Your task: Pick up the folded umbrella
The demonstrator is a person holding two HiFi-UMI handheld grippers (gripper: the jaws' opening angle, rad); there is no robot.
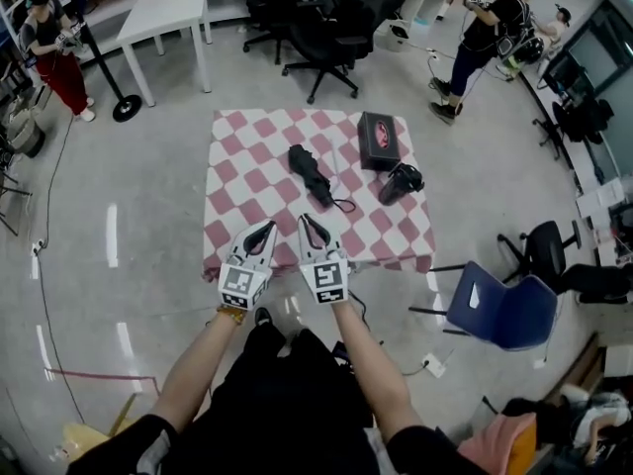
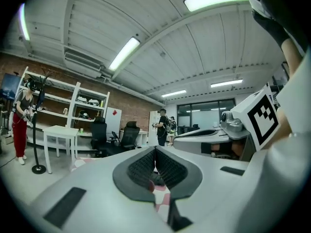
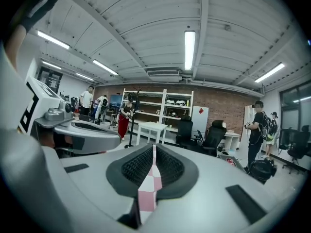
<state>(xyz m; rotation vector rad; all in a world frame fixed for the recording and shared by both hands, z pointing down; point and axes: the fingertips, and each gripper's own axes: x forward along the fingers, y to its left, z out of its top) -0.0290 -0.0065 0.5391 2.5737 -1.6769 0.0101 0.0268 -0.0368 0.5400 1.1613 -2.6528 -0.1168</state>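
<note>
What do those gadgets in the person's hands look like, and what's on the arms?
Left tool and right tool are white plastic, each with tapering jaws lined by dark ribbed pads and a cube bearing black-and-white square markers. The sleeves are short and black; a yellow band circles the left wrist.

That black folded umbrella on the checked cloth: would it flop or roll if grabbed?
Probably stiff lengthwise: the folded umbrella lies as one straight bundle. Its gathered fabric looks soft, so it may squash slightly. Its strap trails loose on the cloth and would likely dangle.
</note>
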